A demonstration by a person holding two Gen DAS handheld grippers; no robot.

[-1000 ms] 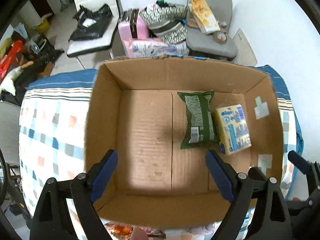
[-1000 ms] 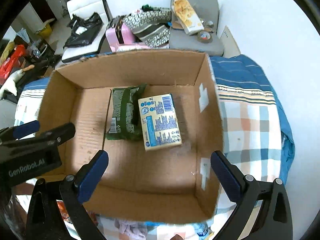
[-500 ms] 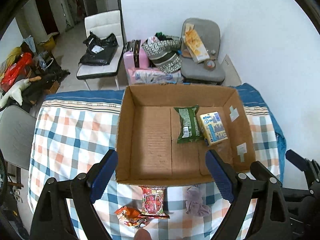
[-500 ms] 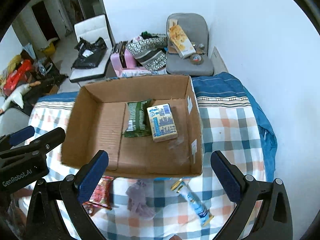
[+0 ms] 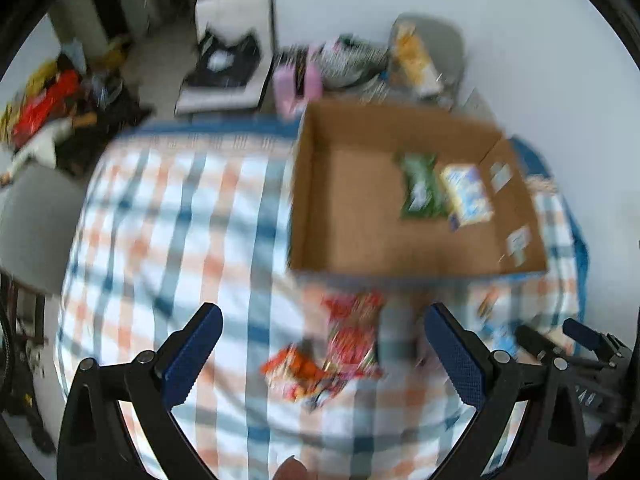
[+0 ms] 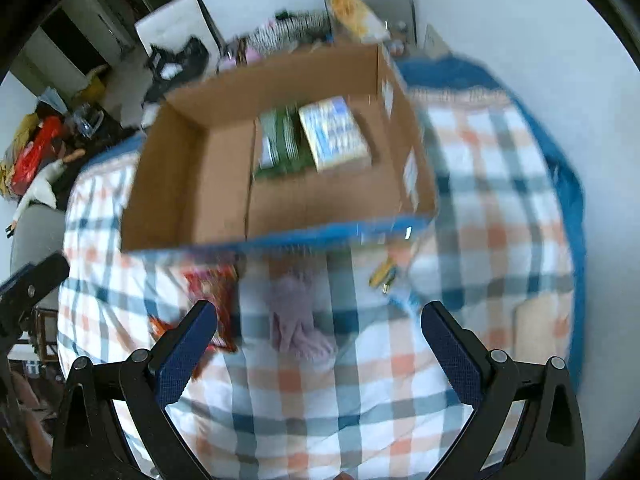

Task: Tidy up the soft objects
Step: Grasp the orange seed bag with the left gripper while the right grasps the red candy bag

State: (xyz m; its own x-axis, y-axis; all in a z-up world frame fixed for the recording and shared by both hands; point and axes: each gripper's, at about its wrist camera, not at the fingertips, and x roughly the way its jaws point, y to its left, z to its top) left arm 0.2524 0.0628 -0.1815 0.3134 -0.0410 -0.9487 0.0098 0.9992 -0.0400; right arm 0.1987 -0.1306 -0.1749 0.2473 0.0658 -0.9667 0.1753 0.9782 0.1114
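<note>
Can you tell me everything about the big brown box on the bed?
The cardboard box is plain brown corrugated board, open on top, with low walls. White tape patches dot its right inner wall. It sits flat on the checked blanket, toward the far side. Inside, at the right, a green snack packet lies next to a yellow and blue pack; the rest of the floor is bare. No gripper touches it.

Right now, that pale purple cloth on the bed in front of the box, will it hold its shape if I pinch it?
Probably not. The purple cloth lies crumpled in soft folds on the checked bedspread, so it likely droops when lifted. It looks thin, so probably light. The open right hand-held gripper could pinch a fold anywhere.
</note>
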